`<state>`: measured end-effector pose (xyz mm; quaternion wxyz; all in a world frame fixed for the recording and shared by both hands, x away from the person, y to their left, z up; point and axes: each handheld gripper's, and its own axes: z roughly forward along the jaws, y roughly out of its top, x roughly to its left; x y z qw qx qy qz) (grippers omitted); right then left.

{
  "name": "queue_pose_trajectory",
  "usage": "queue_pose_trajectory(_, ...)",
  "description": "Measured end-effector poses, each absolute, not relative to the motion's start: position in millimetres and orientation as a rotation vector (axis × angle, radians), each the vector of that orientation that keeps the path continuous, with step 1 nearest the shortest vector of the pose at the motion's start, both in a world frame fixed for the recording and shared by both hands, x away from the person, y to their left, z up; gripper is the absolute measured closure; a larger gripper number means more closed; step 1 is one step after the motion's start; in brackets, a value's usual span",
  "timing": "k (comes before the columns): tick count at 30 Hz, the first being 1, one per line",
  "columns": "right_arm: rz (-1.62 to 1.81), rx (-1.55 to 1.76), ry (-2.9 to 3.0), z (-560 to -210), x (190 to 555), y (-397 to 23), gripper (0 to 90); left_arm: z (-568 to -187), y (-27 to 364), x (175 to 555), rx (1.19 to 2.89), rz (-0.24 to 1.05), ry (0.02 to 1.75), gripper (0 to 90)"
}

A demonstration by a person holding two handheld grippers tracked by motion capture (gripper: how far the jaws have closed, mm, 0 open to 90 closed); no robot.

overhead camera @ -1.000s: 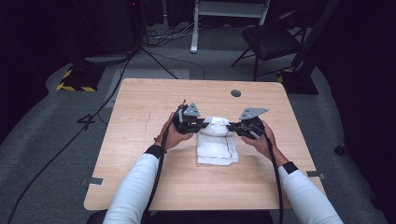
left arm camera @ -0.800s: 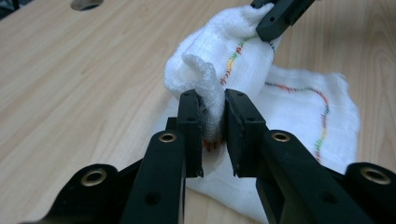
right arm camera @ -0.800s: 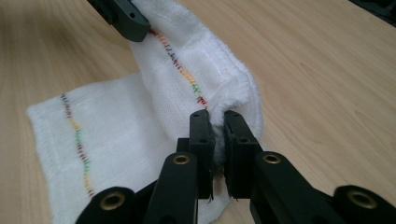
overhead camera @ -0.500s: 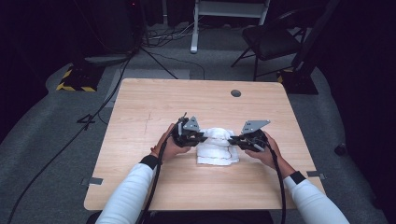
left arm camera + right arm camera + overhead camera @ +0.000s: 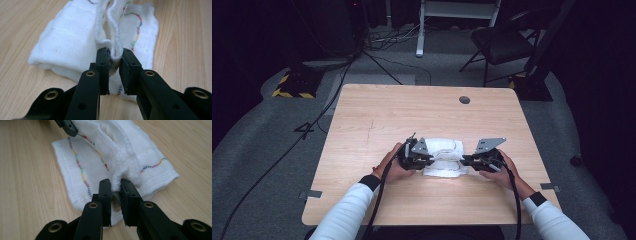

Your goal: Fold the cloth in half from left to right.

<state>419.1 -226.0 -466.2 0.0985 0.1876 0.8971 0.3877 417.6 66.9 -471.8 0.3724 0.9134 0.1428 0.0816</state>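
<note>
I'm working over the bench, where the towel is lying folded between my two grippers. I'm clenching its thick edge in the left gripper and the matching edge in the right gripper, whose jaws have just been easing open slightly, likely to lay this fold flat and square.

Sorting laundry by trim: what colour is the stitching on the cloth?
Rainbow stitching on a white cloth, clearest in the right gripper view.

Dark room, grey carpet, wooden table, black chair, floor cables
</note>
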Motion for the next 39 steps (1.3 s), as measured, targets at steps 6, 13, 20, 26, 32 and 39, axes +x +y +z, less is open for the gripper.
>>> queue_pose_trajectory(6,1.099,0.519,2.684,-474,410,-224,85.2,-475,69,410,2.364,0.207,0.368,78.3)
queue_pose_trajectory(13,1.077,0.52,2.697,-480,406,-226,85.7,-478,72,402,2.381,0.224,0.349,77.5)
queue_pose_trajectory(20,1.055,0.524,2.696,-485,402,-229,86.0,-482,73,397,2.376,0.22,0.366,74.6)
queue_pose_trajectory(26,1.05,0.534,2.688,-489,399,-231,86.1,-483,77,396,2.36,0.206,0.406,71.5)
queue_pose_trajectory(32,1.061,0.541,2.679,-489,399,-235,86.1,-488,81,388,2.38,0.22,0.389,77.9)
queue_pose_trajectory(39,1.035,0.533,2.671,-487,399,-234,85.6,-489,81,390,2.376,0.209,0.394,77.9)
